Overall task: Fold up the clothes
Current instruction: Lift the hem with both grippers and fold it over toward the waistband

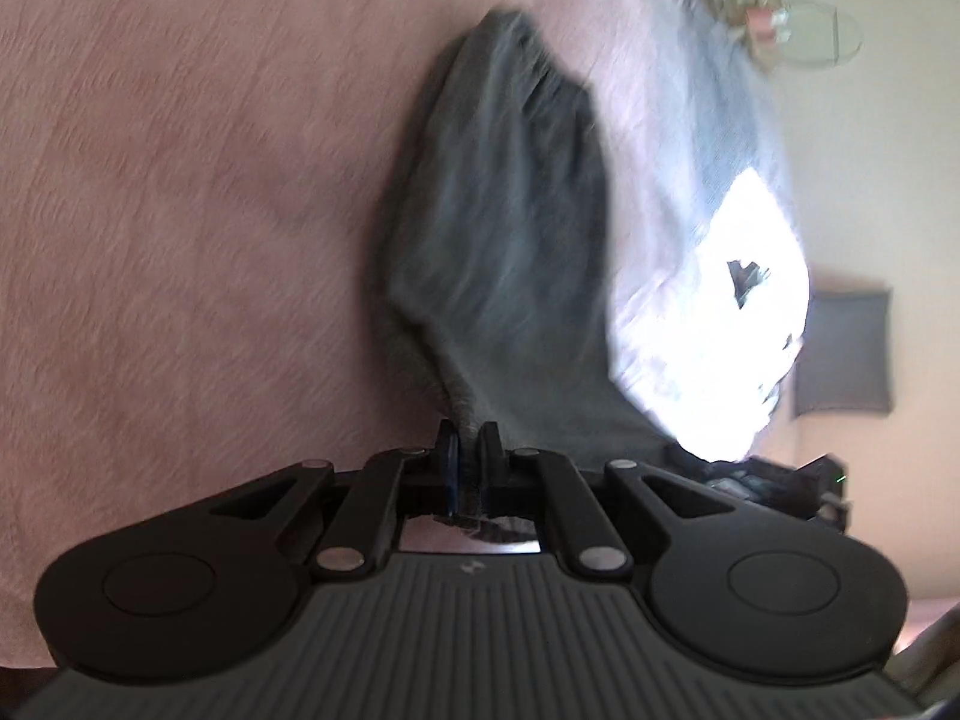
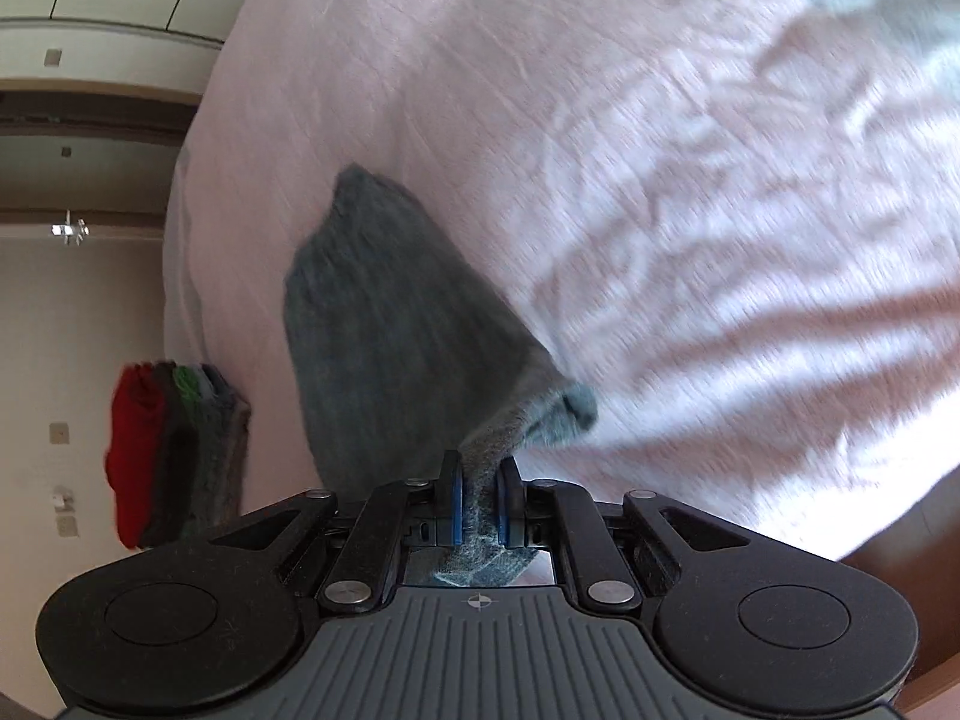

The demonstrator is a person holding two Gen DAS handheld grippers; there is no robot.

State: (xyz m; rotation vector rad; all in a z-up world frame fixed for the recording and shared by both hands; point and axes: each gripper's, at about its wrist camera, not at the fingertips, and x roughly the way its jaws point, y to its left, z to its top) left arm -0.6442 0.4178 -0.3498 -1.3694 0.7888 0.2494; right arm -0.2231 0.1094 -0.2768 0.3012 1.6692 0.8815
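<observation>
Left wrist view: the left gripper (image 1: 470,438) has its jaws pressed together on an edge of the dark grey garment (image 1: 504,228). From the pinch the cloth runs straight ahead of the fingers and away from the camera, its long axis in line with the way the gripper points, widening as it goes and ending in a rumpled far edge. It hangs or drapes over the pink bedspread (image 1: 180,180), which fills everything to the gripper's left; a bright sunlit patch lies ahead and to its right. Motion blur hides whether the far end rests on the bed or hangs just above it.

Right wrist view: the right gripper (image 2: 478,480) is likewise clamped on the dark grey garment (image 2: 390,324) — a bunched hem sits between the blue pads. Here too the cloth stretches forward from the fingers, leaning a little to the gripper's left, with a small rolled cuff (image 2: 570,408) poking out just to the right of the pinch. A stack of folded clothes (image 2: 174,450) stands well off to the left, at the bed's edge.

Both hands hold an end, so neither is nearer — my judgement is that the coming fold turns on carrying these held edges forward along that long axis toward the far end.
</observation>
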